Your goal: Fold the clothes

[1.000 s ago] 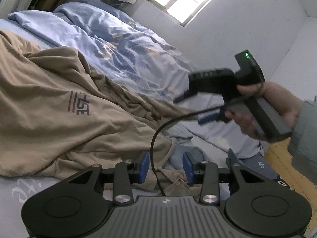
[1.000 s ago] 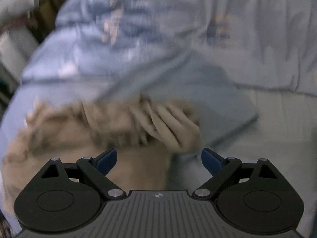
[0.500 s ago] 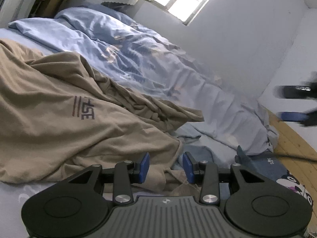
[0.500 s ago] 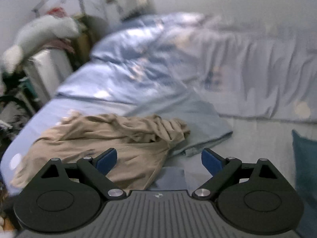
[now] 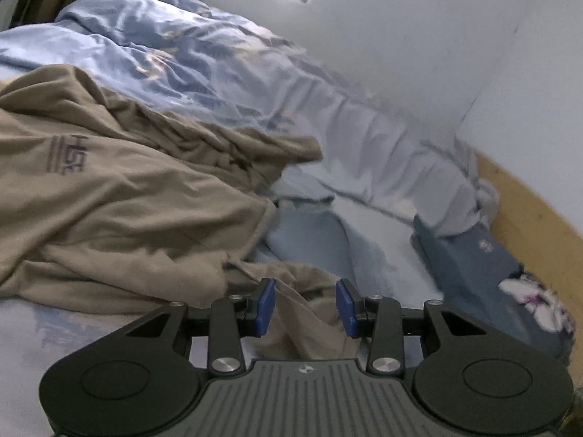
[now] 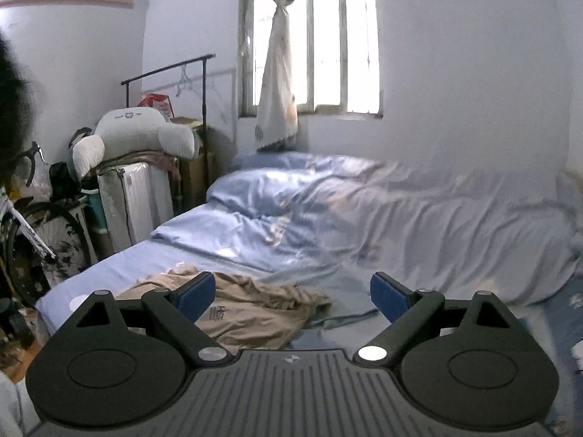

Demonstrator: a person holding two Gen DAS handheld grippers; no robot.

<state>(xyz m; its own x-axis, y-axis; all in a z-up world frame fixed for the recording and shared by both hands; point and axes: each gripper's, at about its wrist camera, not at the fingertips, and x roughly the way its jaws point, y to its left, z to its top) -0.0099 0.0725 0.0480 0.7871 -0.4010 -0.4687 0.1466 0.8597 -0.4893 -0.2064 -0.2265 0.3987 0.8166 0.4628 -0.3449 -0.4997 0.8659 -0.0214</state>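
The left gripper (image 5: pixel 305 302) hovered low over the bed, its jaws partly open with a loose fold of the tan T-shirt (image 5: pixel 120 196) lying between the blue pads (image 5: pixel 265 306); neither pad pressed on the cloth. Most of the shirt lay crumpled ahead and to the left of those jaws, its dark chest print facing up. The right gripper (image 6: pixel 293 296) was held high, jaws wide apart and empty, the T-shirt (image 6: pixel 251 313) far below and beyond its left pad. A rumpled blue duvet (image 6: pixel 328 211) lay beyond the shirt, against the wall.
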